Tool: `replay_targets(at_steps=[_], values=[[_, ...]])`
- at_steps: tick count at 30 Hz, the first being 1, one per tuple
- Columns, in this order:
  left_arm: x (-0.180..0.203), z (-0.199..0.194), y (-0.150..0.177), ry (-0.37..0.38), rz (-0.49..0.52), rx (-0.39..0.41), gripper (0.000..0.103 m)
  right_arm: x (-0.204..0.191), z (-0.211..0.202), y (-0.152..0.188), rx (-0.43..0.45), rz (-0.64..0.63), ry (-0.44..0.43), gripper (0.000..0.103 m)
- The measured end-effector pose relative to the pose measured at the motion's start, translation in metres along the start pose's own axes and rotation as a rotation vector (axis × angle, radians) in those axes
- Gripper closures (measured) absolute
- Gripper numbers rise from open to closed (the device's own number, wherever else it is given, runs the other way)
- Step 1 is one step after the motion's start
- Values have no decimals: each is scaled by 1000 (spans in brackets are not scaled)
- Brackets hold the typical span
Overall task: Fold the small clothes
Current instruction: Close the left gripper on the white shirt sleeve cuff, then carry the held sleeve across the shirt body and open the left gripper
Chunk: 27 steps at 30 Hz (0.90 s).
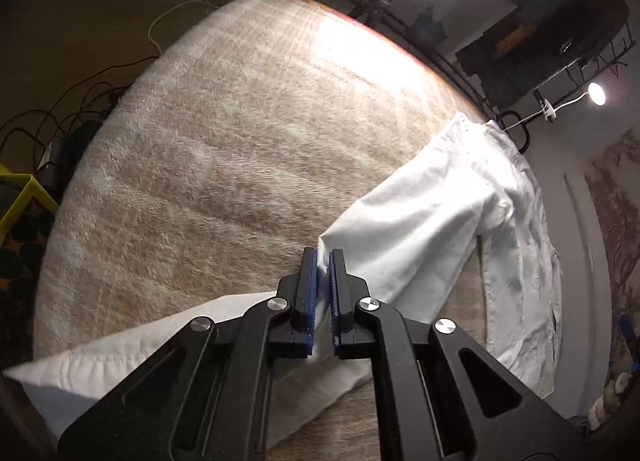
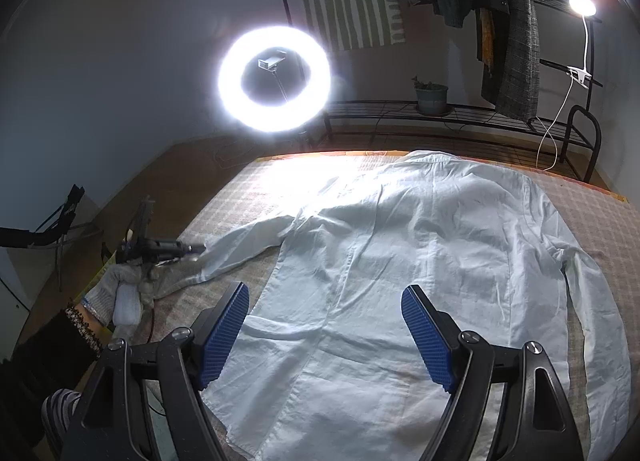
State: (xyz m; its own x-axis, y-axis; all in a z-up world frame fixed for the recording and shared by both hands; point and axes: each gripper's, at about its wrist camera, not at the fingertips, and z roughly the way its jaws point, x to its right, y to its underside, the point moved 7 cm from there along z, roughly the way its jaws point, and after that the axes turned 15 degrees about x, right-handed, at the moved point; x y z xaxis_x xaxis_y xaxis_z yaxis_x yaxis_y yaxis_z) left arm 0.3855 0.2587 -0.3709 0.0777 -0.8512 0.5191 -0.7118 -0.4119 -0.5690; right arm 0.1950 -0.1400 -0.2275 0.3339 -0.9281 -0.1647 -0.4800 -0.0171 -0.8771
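The white shirt (image 2: 420, 261) lies spread flat on a bed covered with a beige plaid blanket (image 2: 240, 197), collar toward the far edge, hem toward the near side. Its cloth is thin woven cotton, creased in soft ridges across the back. The hem's lowest part runs off the bottom of the right wrist view, so I can't see how it ends there.

The left claw (image 1: 324, 257) is pinched shut on the end of one long sleeve (image 1: 400, 229), the fabric caught between its blue ribbed pads (image 1: 310, 285); the very cuff is swallowed by the fingers. From the other side this claw (image 2: 188, 249) shows only as a dark blurred shape held by a grey-gloved hand (image 2: 108, 293).

The right claw (image 2: 324, 301) hangs spread wide above the shirt's lower body, gripping nothing, its blue pads (image 2: 224, 335) dimpled like a grid.

A ring light (image 2: 274, 79) glares so hard it washes out the blanket's far end. The blanket itself looks fuzzy and brushed.
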Motion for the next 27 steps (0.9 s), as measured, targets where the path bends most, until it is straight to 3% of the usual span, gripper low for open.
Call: replay_targets(at_steps=[9,13,17,22,27], values=[[45,-37,-8,58,-13,63,102,7,-11,-3,20,4,11,22],[86,-52,-1,86,60,64,102,10,-20,-5,43,-13,21,22],[141,-69,5,169,115,54,102,15,-24,-5,52,-14,27,22],[212,-78,30,267,200,30,102,22,-25,-5,56,-8,14,29],[252,-51,73,254,277,-40,102,32,-18,0,22,41,0,39]])
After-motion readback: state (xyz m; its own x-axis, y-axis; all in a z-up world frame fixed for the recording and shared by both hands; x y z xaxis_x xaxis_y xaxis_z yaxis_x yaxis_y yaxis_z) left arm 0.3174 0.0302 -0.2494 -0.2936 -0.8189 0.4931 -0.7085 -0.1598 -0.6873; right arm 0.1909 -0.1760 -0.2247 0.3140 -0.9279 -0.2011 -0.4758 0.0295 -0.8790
